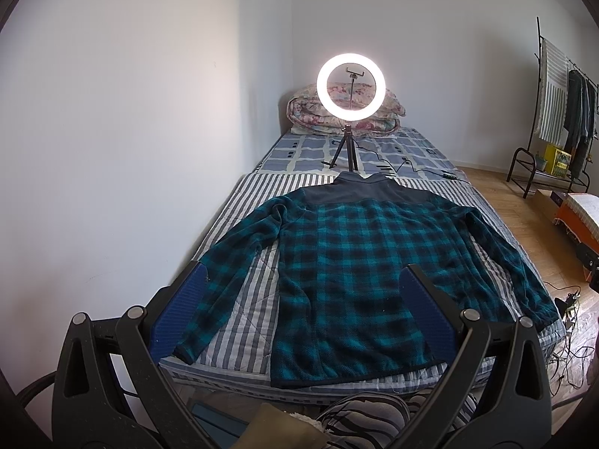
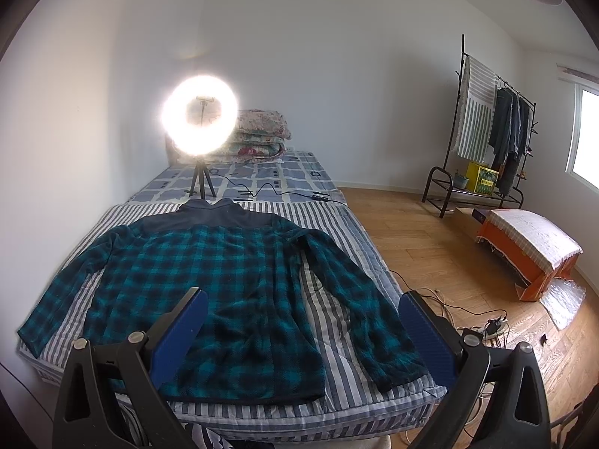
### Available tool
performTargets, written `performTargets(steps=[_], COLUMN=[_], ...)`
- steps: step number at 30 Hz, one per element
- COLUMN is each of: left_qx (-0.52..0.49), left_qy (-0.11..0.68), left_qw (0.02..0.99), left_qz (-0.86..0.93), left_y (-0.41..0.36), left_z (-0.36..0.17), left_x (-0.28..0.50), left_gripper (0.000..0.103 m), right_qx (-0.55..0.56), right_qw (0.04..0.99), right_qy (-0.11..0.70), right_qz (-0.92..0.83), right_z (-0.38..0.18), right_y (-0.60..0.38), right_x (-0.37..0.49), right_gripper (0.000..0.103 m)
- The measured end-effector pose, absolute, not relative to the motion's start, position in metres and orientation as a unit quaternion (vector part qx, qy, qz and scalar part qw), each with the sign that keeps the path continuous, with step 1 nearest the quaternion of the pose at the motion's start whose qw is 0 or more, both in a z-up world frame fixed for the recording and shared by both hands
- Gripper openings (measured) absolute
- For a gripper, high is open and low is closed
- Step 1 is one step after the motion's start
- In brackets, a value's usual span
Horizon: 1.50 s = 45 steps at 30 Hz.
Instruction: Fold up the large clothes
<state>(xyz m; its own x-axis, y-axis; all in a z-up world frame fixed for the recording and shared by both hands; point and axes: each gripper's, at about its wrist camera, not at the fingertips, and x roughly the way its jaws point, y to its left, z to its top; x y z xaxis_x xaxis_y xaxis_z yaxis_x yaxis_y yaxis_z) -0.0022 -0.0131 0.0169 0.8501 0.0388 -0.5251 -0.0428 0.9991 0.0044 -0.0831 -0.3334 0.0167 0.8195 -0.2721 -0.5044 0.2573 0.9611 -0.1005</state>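
Jaws on both the left gripper (image 1: 303,295) and the right gripper (image 2: 303,318) stand wide apart, holding nothing, above the foot of the bed (image 1: 243,299). Beyond them a teal plaid jacket (image 1: 359,258) lies flat on the striped quilt (image 2: 337,336), sleeves spread, collar toward a lit ring light (image 1: 350,87) and folded bedding (image 2: 262,131).

Teal plaid jacket (image 1: 359,258) spread flat, unfolded
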Motion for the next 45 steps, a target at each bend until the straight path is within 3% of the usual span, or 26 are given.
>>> performTargets(steps=[29, 42, 45], left_qx=[-0.008, -0.001, -0.013], left_qy=[0.319, 0.344, 0.352], left_qw=[0.946, 0.932, 0.927], left_qz=[0.054, 0.115, 0.130], left_y=[0.045, 0.118, 0.132], left_z=[-0.024, -0.078, -0.087], left_x=[0.014, -0.020, -0.032], left_gripper=[0.103, 0.103, 0.095], right_qx=[-0.045, -0.065, -0.050], right_qw=[0.955, 0.950, 0.936], right_qy=[0.283, 0.282, 0.300], right_qz=[-0.074, 0.115, 0.176], right_z=[-0.002, -0.022, -0.034], right_y=[-0.301, -0.201, -0.166], right_x=[-0.034, 0.043, 0.065], right_gripper=[0.103, 0.103, 0.102])
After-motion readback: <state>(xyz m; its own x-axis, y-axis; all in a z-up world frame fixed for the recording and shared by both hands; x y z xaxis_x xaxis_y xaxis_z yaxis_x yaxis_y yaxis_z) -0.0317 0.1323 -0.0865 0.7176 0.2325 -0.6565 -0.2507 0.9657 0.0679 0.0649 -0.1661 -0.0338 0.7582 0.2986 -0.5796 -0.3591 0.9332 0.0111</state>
